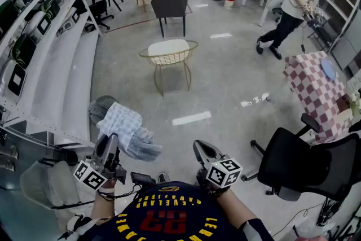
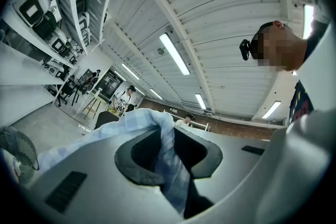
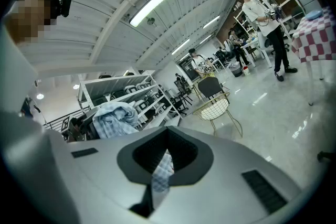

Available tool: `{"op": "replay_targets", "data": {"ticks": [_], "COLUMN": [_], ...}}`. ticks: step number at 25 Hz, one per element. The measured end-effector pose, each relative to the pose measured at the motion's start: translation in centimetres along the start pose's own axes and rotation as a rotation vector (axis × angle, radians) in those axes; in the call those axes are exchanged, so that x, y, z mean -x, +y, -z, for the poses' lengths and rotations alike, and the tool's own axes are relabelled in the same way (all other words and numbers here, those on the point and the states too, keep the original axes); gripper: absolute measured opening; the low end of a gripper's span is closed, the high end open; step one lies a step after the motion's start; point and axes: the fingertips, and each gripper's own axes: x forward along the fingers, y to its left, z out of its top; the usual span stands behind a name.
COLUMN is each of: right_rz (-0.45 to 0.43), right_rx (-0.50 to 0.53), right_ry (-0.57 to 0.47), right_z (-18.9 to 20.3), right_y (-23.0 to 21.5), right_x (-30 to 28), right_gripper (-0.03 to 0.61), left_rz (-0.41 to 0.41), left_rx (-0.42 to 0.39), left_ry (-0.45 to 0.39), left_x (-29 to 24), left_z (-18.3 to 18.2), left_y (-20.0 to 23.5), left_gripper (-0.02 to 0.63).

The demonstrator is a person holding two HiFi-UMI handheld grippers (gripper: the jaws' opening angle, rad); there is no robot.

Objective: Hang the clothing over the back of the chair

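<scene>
Left gripper (image 1: 107, 147) pinches plaid shirt (image 1: 128, 130), jaws closed on cloth; right gripper (image 1: 203, 150) nips small corner too. Shirt hangs bunched beside my left gripper, well short of wire chair (image 1: 169, 58), on my side of it. Plan as I judge it: hold both grips firm, spread shirt wide, lift above chair back, lower across it, then release.

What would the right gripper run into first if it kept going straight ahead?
Probably the gold wire chair, slightly right of dead ahead; only floor seems to lie between, though depth is unclear.
</scene>
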Motion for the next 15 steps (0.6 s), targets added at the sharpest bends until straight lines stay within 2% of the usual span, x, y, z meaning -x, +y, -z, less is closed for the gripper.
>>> {"op": "replay_targets", "data": {"ticks": [8,15], "right_rz": [0.001,-0.012], "right_rx": [-0.009,-0.028], "right_ry": [0.004,-0.081], "right_z": [-0.6,-4.5], "right_y": [-2.1,-5.7], "right_x": [0.5,3.2], "right_gripper": [0.009,0.009], "left_rz": [-0.004,-0.024], "left_rx": [-0.009,-0.016], "left_ry": [-0.004,-0.049], "left_x": [-2.3,-5.2], "left_z": [0.6,0.7], "left_y": [-0.5,-2.4], "left_gripper": [0.080,0.080]}}
